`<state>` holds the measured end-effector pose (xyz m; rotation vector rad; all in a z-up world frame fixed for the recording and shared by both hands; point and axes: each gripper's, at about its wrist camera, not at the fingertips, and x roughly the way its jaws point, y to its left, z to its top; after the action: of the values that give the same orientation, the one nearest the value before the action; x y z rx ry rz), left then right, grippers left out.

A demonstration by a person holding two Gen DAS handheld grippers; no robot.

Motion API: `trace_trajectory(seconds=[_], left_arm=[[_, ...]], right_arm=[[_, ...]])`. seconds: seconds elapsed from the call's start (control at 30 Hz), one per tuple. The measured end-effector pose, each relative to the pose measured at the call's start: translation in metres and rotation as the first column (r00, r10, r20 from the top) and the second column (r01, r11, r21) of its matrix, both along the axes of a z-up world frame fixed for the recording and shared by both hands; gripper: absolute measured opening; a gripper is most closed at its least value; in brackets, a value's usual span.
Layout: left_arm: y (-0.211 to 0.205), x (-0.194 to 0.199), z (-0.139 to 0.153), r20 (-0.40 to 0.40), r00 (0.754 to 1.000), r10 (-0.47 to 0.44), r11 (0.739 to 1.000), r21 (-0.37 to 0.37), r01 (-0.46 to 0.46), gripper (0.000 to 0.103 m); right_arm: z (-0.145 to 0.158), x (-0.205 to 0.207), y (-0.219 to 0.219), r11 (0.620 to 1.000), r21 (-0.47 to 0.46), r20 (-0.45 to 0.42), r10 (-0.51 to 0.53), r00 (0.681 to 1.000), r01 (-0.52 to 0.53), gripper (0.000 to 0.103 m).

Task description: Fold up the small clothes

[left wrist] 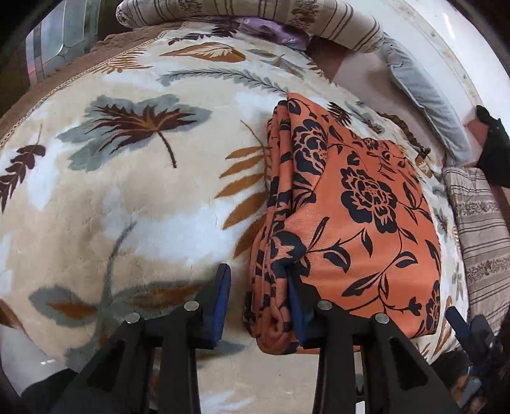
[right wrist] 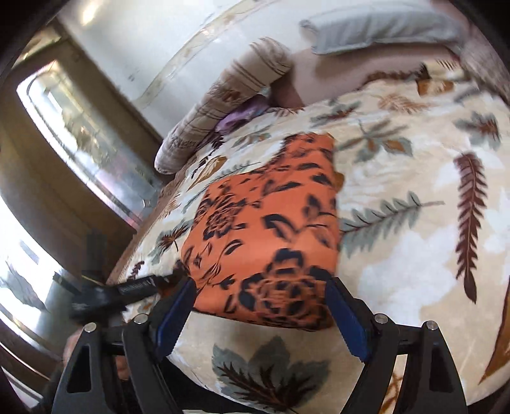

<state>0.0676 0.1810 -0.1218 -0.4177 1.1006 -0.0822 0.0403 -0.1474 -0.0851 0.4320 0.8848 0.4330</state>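
An orange cloth with black flowers (left wrist: 357, 216) lies folded in several layers on the leaf-patterned blanket (left wrist: 127, 207). My left gripper (left wrist: 258, 280) is open at the cloth's near left edge, its right finger tucked between folded layers, its left finger on the blanket. In the right wrist view the same cloth (right wrist: 271, 242) lies ahead. My right gripper (right wrist: 259, 293) is open, its fingers to either side of the cloth's near corner. The left gripper (right wrist: 134, 286) shows at the cloth's left edge there.
Striped beige pillows (left wrist: 255, 12) and a grey pillow (left wrist: 427, 95) lie along the white wall at the blanket's far side. Another striped pillow (left wrist: 478, 229) lies at the right. A glass-fronted cabinet (right wrist: 79, 133) stands left of the bed.
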Motion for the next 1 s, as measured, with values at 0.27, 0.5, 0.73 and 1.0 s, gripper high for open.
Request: trace_trajectory(seconds=[0.27, 0.5, 0.73, 1.0], left_arm=[[-0.026, -0.009, 0.043, 0.082, 0.996, -0.023, 0.977, 0.213, 0.005, 0.050], [-0.054, 0.017, 0.076, 0.226, 0.969, -0.100, 0.967, 0.252, 0.041, 0.070], [-0.052, 0.057, 0.004, 0.064, 0.996, -0.068, 0.962, 0.268, 0.048, 0.072], [-0.044, 0.055, -0.002, 0.092, 0.992, -0.080, 0.966, 0.252, 0.055, 0.075]], right_arm=[[-0.008, 0.015, -0.035, 0.982, 0.187, -0.096, -0.018, 0.995, 0.035, 0.086], [-0.015, 0.057, -0.053, 0.969, 0.244, -0.197, 0.024, 0.980, 0.025, 0.086], [-0.057, 0.106, -0.029, 0.962, 0.272, -0.359, 0.086, 0.930, 0.016, 0.077], [-0.045, 0.094, 0.000, 0.999, 0.001, -0.286, 0.046, 0.957, -0.047, 0.047]])
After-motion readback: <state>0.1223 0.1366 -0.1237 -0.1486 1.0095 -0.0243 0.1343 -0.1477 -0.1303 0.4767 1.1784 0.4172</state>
